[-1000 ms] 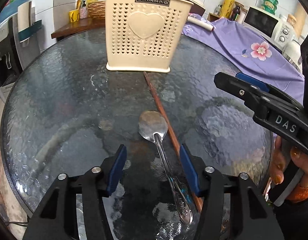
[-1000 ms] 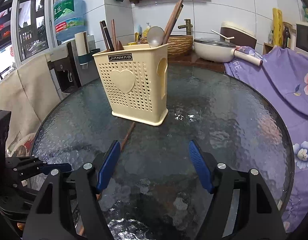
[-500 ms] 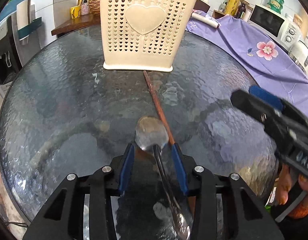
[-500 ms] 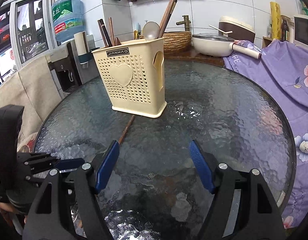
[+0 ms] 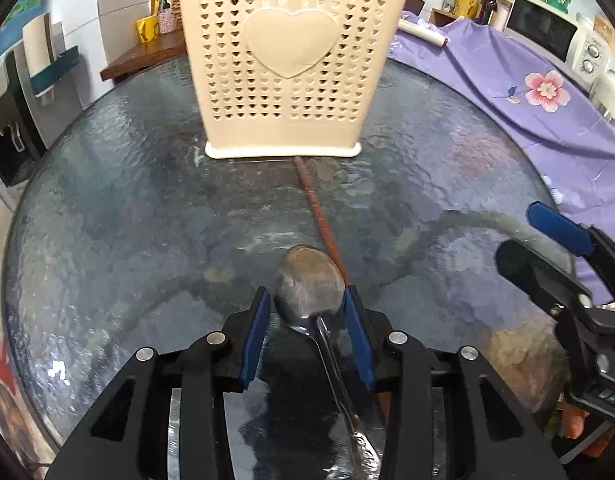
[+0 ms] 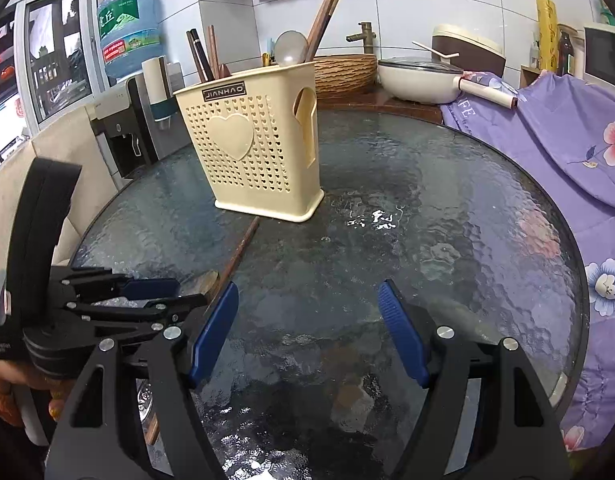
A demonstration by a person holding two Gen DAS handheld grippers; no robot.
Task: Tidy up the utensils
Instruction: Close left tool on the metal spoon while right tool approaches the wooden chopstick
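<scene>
A metal spoon (image 5: 311, 284) lies on the round glass table (image 5: 107, 200), bowl pointing at the cream utensil holder (image 5: 287, 68). My left gripper (image 5: 307, 304) is closed around the spoon's bowl, its blue pads touching both sides. A brown chopstick (image 5: 317, 208) lies beside the spoon and runs up to the holder's base. My right gripper (image 6: 307, 320) is open and empty above the glass, right of the left one (image 6: 155, 294). The holder (image 6: 251, 148) has chopsticks and a spoon standing in it. The chopstick (image 6: 239, 248) shows here too.
A purple flowered cloth (image 6: 567, 140) covers the table's right side. A white pot (image 6: 419, 80) and woven basket (image 6: 347, 74) stand on the counter behind. A water dispenser (image 6: 123, 92) stands at the left. My right gripper shows at the right of the left wrist view (image 5: 555, 264).
My left gripper moved forward along the spoon from handle to bowl and closed on it. The holder looms nearer. My right gripper stayed open, drifting slightly.
</scene>
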